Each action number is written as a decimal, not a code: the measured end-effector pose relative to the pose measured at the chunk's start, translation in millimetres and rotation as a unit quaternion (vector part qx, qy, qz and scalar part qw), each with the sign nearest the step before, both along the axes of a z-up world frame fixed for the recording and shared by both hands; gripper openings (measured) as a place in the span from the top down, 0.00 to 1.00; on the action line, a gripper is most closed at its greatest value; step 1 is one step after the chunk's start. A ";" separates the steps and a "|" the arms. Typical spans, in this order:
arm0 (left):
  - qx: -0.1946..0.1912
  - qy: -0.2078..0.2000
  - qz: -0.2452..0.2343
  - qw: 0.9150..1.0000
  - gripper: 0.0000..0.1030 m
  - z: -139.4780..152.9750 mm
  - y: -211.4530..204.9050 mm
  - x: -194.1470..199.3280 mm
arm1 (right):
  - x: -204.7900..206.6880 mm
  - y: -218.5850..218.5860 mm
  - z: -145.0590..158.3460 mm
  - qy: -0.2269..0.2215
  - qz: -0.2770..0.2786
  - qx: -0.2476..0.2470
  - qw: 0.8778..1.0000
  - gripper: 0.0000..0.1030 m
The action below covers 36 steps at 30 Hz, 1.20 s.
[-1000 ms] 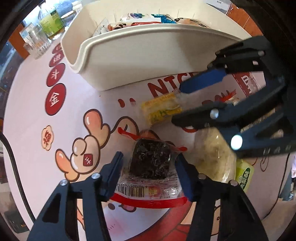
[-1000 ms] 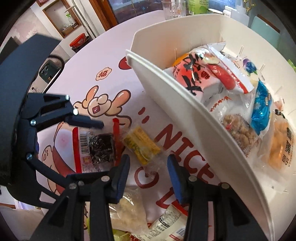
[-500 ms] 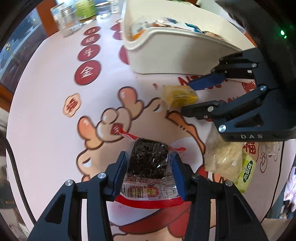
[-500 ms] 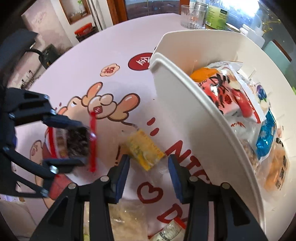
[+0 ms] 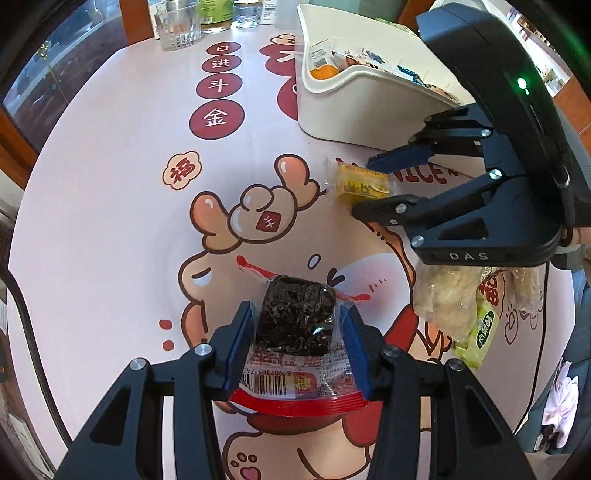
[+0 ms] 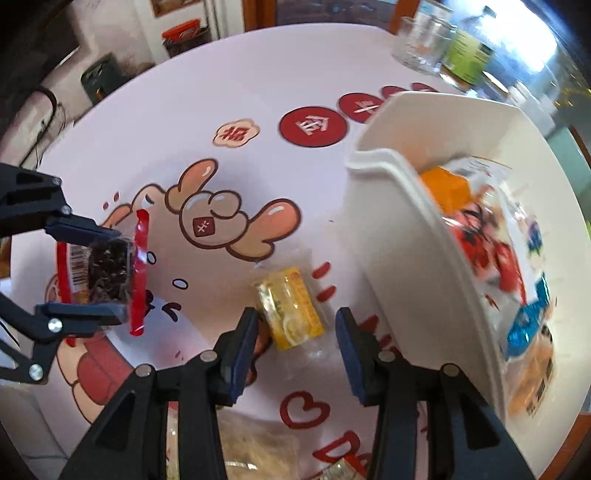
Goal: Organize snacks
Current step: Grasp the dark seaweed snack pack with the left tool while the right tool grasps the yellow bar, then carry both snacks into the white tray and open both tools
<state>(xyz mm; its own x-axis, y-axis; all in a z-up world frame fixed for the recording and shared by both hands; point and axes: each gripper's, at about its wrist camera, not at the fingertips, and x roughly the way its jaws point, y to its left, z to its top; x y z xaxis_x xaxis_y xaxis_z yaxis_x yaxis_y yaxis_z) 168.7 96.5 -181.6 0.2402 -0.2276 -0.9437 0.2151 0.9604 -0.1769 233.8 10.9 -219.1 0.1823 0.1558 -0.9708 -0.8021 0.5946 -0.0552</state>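
My left gripper (image 5: 297,325) is shut on a red-edged packet of dark dried snack (image 5: 295,321) and holds it above the table; the packet also shows in the right wrist view (image 6: 110,275). My right gripper (image 6: 295,332) is open, its jaws on either side of a small yellow snack packet (image 6: 291,308) that lies on the table; that packet also shows in the left wrist view (image 5: 362,184). A white bin (image 5: 354,107) with several snack packets inside stands beyond it; in the right wrist view the bin (image 6: 399,236) is on the right.
A pale crumbly snack bag (image 5: 447,295) and a green packet (image 5: 480,332) lie at the right on the printed tablecloth. Glasses (image 5: 177,26) and a green-labelled bottle (image 6: 469,51) stand at the table's far edge.
My left gripper closed on the dark snack packet and lifted it, pulling back from the bin. My right gripper moved down around the yellow packet.
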 end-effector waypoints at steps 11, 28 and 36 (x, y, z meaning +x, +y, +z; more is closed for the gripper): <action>-0.011 -0.028 0.011 0.999 0.56 27.5 -7.3 1.0 | -21.3 -24.5 24.3 0.027 -0.051 0.043 0.997 0.75; 0.013 -0.159 -0.063 0.985 0.56 163.7 -107.6 65.3 | -37.7 -157.1 197.7 -0.098 -0.236 0.162 0.953 0.75; 0.031 -0.216 -0.049 0.975 0.56 199.4 -143.1 116.8 | 1.1 -200.5 243.7 -0.152 -0.320 0.164 0.921 0.74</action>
